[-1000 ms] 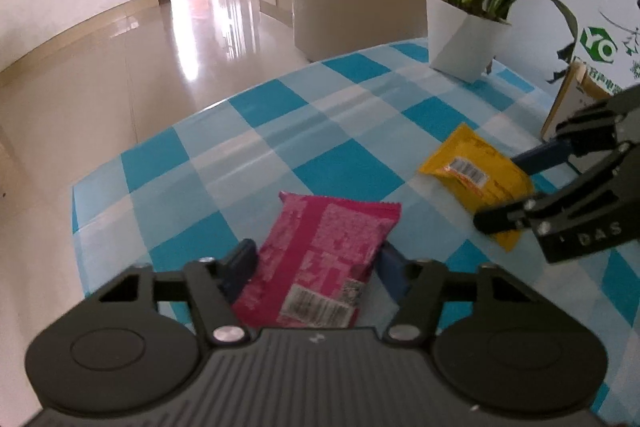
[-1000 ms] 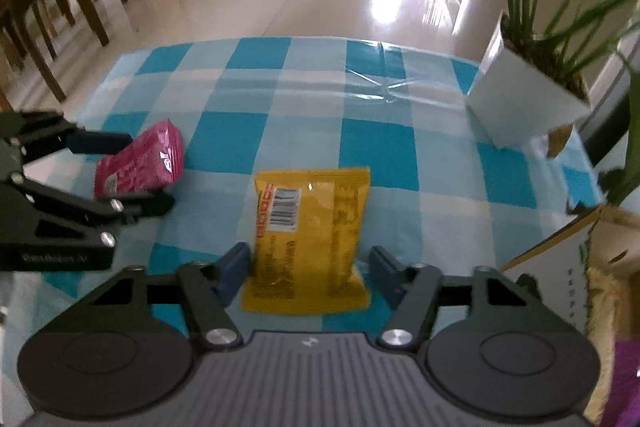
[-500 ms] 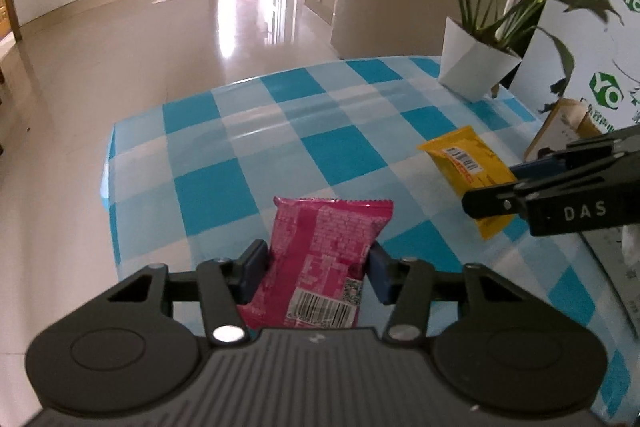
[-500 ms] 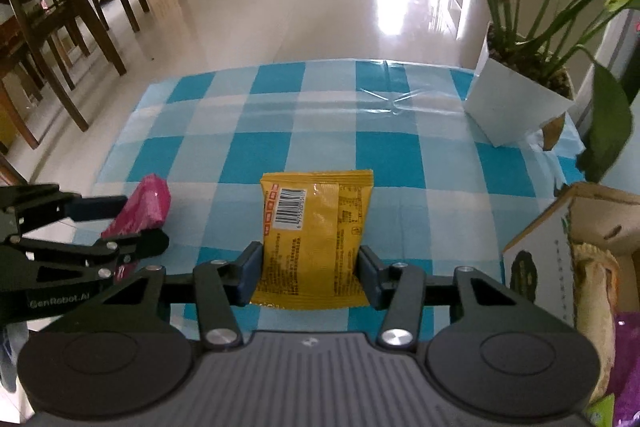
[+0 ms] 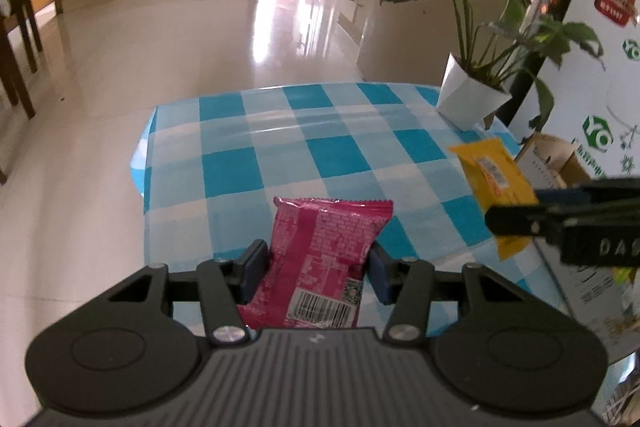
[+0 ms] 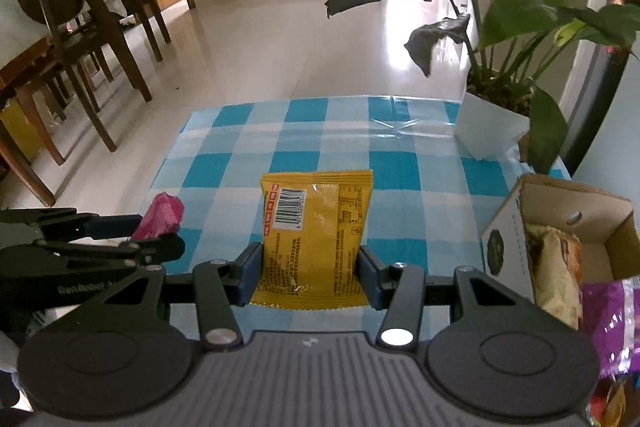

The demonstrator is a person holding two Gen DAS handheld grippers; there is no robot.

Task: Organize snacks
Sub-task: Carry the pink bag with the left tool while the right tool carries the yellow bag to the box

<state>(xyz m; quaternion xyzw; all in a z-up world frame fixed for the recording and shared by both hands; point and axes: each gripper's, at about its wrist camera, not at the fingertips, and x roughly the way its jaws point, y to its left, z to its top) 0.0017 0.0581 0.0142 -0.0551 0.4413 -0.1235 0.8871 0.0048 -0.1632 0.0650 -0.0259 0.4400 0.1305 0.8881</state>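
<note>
My left gripper (image 5: 316, 273) is shut on a pink snack packet (image 5: 324, 259), held above the blue-and-white checked table (image 5: 280, 147). The right gripper (image 6: 310, 277) is shut on a yellow snack packet (image 6: 316, 227), also lifted off the cloth. In the left wrist view the yellow packet (image 5: 494, 183) and the right gripper (image 5: 516, 213) hang at the right, near an open cardboard box (image 5: 556, 155). In the right wrist view the pink packet (image 6: 160, 215) shows at the left between the left gripper's fingers (image 6: 116, 225). The box (image 6: 568, 223) at the right holds several snack packets.
A white pot with a tall green plant (image 6: 492, 123) stands at the table's far right corner, its leaves reaching over the cloth. A purple packet (image 6: 612, 323) lies by the box. Wooden chairs (image 6: 80, 39) stand on the tiled floor to the left. The table edge drops off on the left.
Both grippers closed on their packets and lifted them off the table. Both views now look from higher up, and the box has come into the right wrist view.
</note>
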